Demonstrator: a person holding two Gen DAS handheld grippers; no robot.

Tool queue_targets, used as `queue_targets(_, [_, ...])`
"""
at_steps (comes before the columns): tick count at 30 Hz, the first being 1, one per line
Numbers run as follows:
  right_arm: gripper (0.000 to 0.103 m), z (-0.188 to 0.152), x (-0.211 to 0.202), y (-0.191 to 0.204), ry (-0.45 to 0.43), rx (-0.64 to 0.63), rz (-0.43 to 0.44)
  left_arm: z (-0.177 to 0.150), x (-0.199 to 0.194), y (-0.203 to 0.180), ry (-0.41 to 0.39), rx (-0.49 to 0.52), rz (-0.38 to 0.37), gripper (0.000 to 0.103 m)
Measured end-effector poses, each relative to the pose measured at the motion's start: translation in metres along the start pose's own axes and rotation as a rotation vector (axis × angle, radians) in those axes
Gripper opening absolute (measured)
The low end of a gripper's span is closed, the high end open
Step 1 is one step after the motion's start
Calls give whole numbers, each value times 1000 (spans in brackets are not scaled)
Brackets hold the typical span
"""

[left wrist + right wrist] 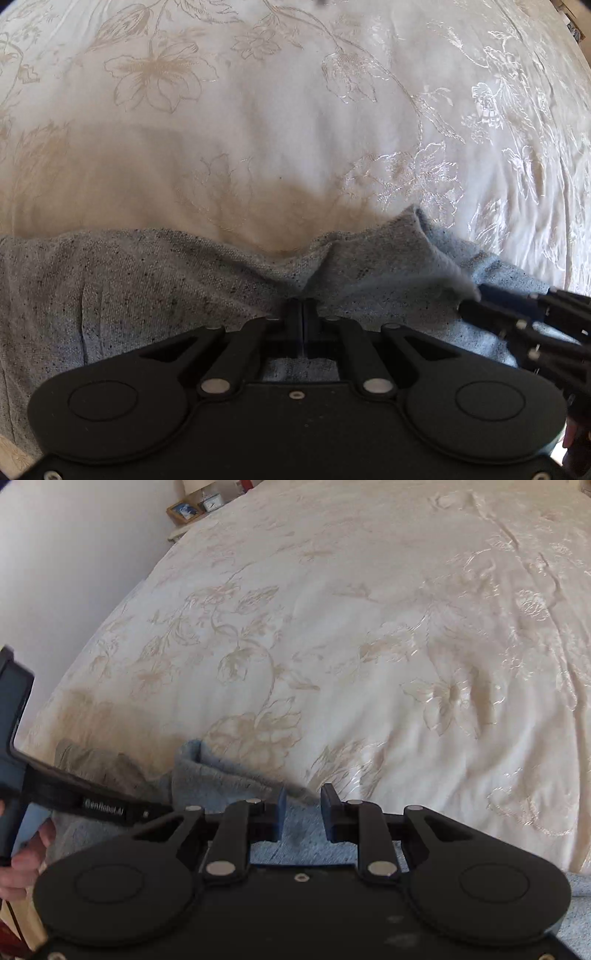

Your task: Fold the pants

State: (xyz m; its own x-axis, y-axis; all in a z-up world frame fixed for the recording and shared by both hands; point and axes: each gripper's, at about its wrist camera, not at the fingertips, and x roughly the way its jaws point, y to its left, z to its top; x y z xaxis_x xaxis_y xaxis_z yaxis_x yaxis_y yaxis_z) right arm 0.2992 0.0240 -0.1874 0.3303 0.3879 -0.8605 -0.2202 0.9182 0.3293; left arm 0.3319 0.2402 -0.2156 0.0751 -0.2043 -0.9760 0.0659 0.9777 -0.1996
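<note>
The left tongs (303,314) were clamped on the grey pants (147,280); the right tongs (303,808) were held narrowly apart over them on the floral bedspread (369,646).

The bed (369,627) is covered by a cream floral bedspread (258,110). Grey pants (147,277) are laid on it along its near edge.

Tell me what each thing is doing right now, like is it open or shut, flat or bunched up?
Left gripper: shut, pinching the pants' edge.
Right gripper: open, over the pants, holding nothing.
Pants: grey, lying on the bed, edge bunched up at the left gripper.
Bedspread: spread out, a little wrinkled.
Picture frame: upright beside the bed.
Clock: upright, too small to read.
</note>
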Motion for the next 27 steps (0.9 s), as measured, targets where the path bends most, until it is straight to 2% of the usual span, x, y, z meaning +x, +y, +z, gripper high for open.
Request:
queue_targets(1, [24, -2, 7, 3, 79, -20, 33, -1, 1, 0, -1, 1, 2, 10])
queue_targets(2, [24, -4, 11, 6, 117, -33, 59, -1, 1, -1, -3, 1, 2, 10])
queue_targets(3, [24, -4, 10, 8, 117, -38, 79, -1, 1, -1, -6, -1, 0, 10])
queue_targets(7, [26, 5, 1, 13, 7, -2, 90, -7, -2, 4, -14, 0, -13, 10])
queue_targets(9, [27, 14, 7, 16, 24, 3, 125, -10, -1, 7, -18, 3, -21, 10])
queue_targets(13, [28, 30, 29, 35, 69, -70, 174, -12, -4, 20, -33, -18, -45, 10])
queue_targets(15, [28, 34, 38, 45, 91, -94, 196, -17, -16, 29, -61, -28, -51, 10])
queue_targets(17, [28, 37, 44, 54, 94, -119, 200, -26, -33, 36, -104, -17, -21, 10])
queue_targets(19, [28, 40, 50, 61, 86, -130, 188, -33, -45, 41, -142, -4, 21, 10])
queue_targets(21, [3, 43, 52, 69, 40, -176, 122, -39, -49, 48, -156, 0, 49, 10])
queue_targets(22, [3, 47, 54, 76, -23, -225, 46, -41, -48, 51, -151, 7, 62, 10])
queue_targets(23, [3, 52, 56, 78, -50, -227, 22, -43, -46, 55, -144, 10, 71, 10])
queue_targets(25, [3, 59, 71, 78, -14, -183, 7, -46, -46, 60, -138, 6, 71, 10])
queue_targets(27, [5, 55, 77, 79, -4, -215, -10, -48, -51, 60, -142, 16, 77, 10])
